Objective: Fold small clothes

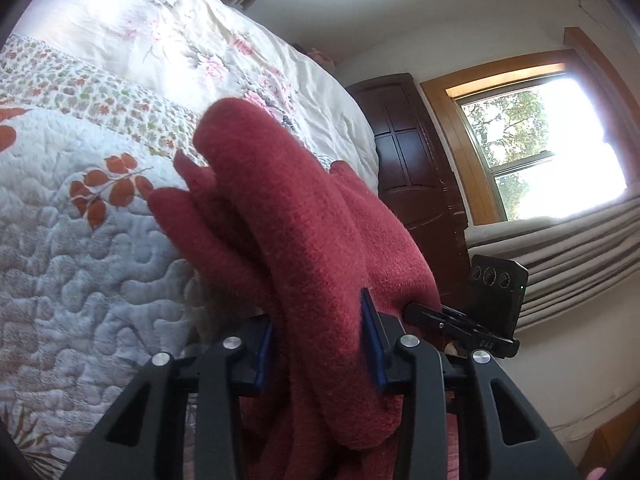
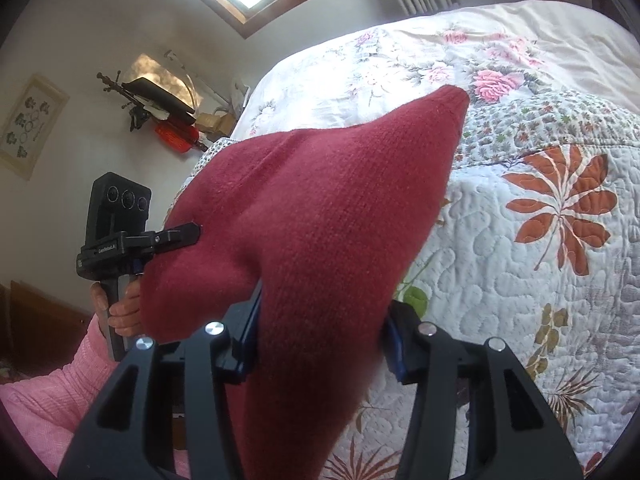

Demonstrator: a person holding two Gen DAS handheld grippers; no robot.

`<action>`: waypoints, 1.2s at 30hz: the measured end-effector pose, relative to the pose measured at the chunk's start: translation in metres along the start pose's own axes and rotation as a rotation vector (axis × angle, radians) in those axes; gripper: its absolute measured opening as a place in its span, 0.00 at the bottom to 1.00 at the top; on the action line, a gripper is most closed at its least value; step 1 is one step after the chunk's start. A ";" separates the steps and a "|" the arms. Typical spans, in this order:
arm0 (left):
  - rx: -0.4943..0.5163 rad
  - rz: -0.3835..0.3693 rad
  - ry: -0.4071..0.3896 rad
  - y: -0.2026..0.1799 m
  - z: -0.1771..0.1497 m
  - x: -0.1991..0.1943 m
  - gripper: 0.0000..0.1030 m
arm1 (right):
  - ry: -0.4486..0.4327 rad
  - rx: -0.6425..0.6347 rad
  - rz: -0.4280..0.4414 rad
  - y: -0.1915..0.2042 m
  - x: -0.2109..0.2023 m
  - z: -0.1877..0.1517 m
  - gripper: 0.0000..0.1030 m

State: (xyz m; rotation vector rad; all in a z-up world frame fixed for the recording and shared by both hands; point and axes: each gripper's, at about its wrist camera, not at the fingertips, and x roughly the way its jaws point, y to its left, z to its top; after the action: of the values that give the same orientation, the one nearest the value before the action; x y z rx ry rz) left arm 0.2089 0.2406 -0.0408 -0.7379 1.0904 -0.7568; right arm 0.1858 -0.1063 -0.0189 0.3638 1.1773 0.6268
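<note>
1. Red knit garment: held in the air over the bed, between the two grippers; no part of it can be seen touching the quilt.
2. Left gripper: jaws clamped on a thick fold of the garment, which rises from between the blue pads and bunches forward in rolls.
3. Right gripper: jaws likewise clamped on the knit, which spreads ahead to a free corner pointing out over the bed.
4. Key relation: the two grips lie near each other, so the cloth hangs slack and bunched; its long axis appears to run away from both sets of jaws, toward the quilt.
5. Judgement: laying it flat probably calls for drawing the grippers apart, then lowering, free corner first.
</note>
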 end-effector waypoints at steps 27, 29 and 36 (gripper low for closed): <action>0.120 0.526 -0.077 -0.023 -0.094 0.025 0.60 | 0.147 0.189 0.190 -0.059 0.033 -0.112 0.30; 0.059 0.488 -0.070 -0.009 -0.097 0.026 0.58 | 0.146 0.182 0.189 -0.056 0.027 -0.111 0.23; 0.047 0.461 -0.086 -0.018 -0.117 0.034 0.51 | 0.132 0.100 0.069 -0.049 -0.003 -0.100 0.20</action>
State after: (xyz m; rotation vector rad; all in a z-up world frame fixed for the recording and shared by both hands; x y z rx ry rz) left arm 0.1048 0.1856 -0.0765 -0.4480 1.1064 -0.3528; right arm 0.1045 -0.1515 -0.0798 0.4542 1.3296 0.6611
